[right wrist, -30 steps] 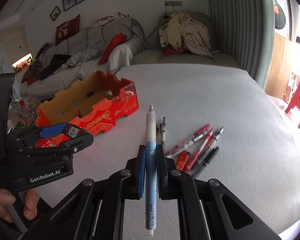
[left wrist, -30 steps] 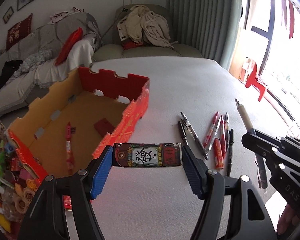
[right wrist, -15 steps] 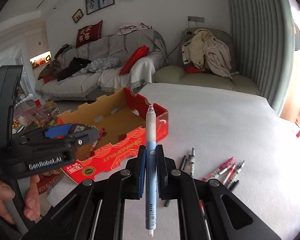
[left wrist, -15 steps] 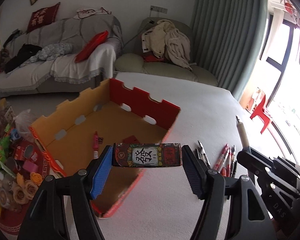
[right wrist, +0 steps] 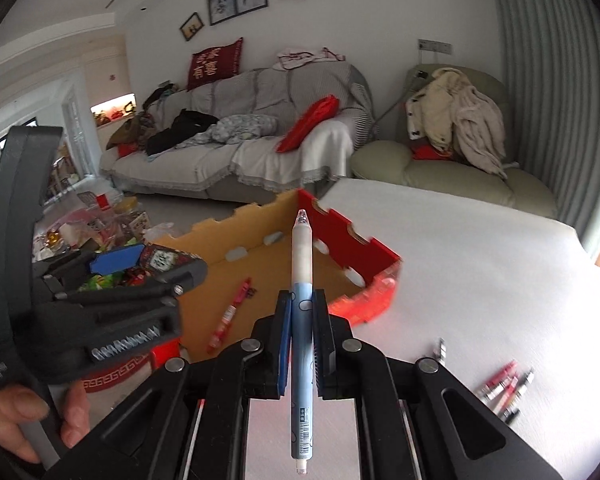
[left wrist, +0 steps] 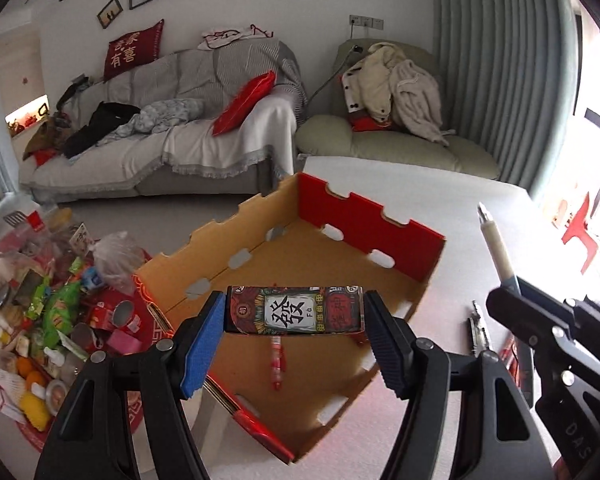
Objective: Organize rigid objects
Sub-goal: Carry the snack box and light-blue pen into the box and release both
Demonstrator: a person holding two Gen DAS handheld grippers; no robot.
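I have carried both things from the white table over to the box (left wrist: 364, 216), so now I can drop them in. My left gripper (left wrist: 294, 338) squeezes a little card pack (left wrist: 294, 310) by its two ends, right above the box floor. My right gripper (right wrist: 301, 334) is pinched tight on a smooth blue pen (right wrist: 302, 312), tip pointing far. The box is stiff cardboard, red outside, brown inside. A red pen (left wrist: 276, 360) lies in it. More pens (right wrist: 508, 386) wait on the right.
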